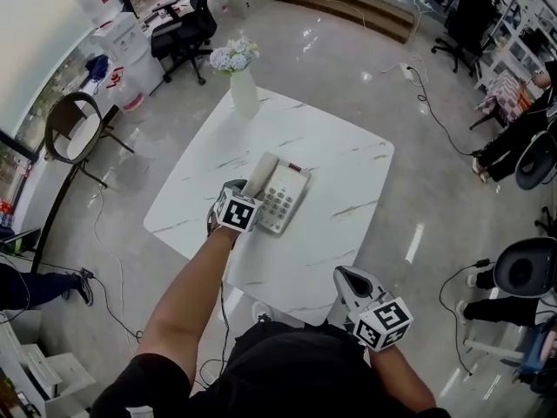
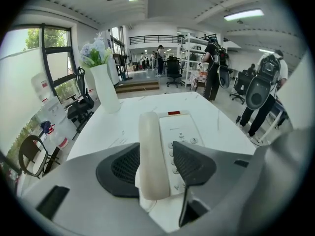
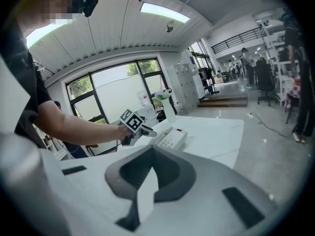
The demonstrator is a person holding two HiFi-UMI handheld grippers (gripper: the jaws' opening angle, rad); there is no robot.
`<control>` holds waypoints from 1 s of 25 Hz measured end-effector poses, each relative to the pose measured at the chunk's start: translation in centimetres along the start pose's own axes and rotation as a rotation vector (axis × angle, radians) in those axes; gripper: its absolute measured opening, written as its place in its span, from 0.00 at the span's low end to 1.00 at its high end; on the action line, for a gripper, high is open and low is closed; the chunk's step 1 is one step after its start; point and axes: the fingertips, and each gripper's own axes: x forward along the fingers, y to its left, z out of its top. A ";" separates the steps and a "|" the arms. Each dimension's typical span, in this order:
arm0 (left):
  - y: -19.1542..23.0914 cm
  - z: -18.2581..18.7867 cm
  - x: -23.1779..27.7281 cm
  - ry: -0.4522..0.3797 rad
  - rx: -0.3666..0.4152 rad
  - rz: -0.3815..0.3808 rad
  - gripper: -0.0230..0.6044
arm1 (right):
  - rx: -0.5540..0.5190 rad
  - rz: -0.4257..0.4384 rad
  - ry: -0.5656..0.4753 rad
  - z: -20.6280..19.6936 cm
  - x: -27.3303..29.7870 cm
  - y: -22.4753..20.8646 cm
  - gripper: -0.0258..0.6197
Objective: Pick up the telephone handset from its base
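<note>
Handset (image 1: 259, 177) lies in its cradle on the left side of the telephone base (image 1: 285, 200), mid-tabletop (image 1: 339, 164).

Head view: the left gripper (image 1: 243, 192) is at the handset's near end, lined up along its length, probably so the jaws can close across the narrow width. The right gripper (image 1: 348, 279) hangs off the near table edge, well apart from the phone and apparently idle. A vase (image 1: 244, 90) of flowers stands at the far corner, clear of the work.

Left gripper view: the jaws are apart and straddle the handset. The left one is right against it, but a sliver of keypad (image 2: 183, 139) shows between the handset and the right one, so I judge it not clamped yet and not lifted.

Right gripper view: the jaws are together at the tips with nothing between them; the phone is far ahead.

Writing: only the "3" key (image 2: 194, 140) is readable. The small print under the red window (image 2: 173, 113) is too small to read, and no brand is legible. The gripper cubes carry square markers only.
</note>
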 end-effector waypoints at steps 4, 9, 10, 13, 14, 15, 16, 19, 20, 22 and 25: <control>0.6 -0.3 2.1 0.042 0.009 -0.001 0.39 | 0.020 -0.026 0.012 -0.5 -0.3 -1.0 0.04; 0.8 -0.6 3.8 0.084 -0.003 -0.030 0.39 | 0.038 -0.046 0.016 -0.7 -0.6 -1.9 0.04; 0.8 -0.7 4.0 0.090 -0.008 -0.034 0.39 | 0.040 -0.049 0.016 -0.7 -0.6 -2.0 0.04; 0.8 -0.9 4.7 0.105 -0.021 -0.039 0.39 | 0.046 -0.056 0.018 -0.9 -0.7 -2.2 0.04; 0.8 -1.0 4.9 0.108 -0.024 -0.040 0.39 | 0.048 -0.056 0.019 -1.1 -0.7 -2.2 0.04; 0.8 -1.1 5.0 0.111 -0.026 -0.040 0.39 | 0.050 -0.056 0.021 -1.2 -0.7 -2.2 0.04; 0.8 -1.2 5.1 0.114 -0.027 -0.041 0.39 | 0.051 -0.056 0.023 -1.3 -0.8 -2.2 0.04; 0.9 -1.6 5.6 0.127 -0.031 -0.044 0.40 | 0.056 -0.060 0.028 -1.6 -0.9 -2.3 0.04; 0.9 -1.7 5.8 0.132 -0.032 -0.044 0.40 | 0.057 -0.063 0.028 -1.6 -1.0 -2.3 0.04; 1.0 -1.7 6.1 0.135 -0.031 -0.040 0.41 | 0.059 -0.070 0.029 -1.6 -1.2 -2.5 0.04; 1.5 -1.3 5.9 0.120 -0.033 -0.022 0.41 | 0.059 -0.080 0.031 -1.8 -1.7 -2.6 0.04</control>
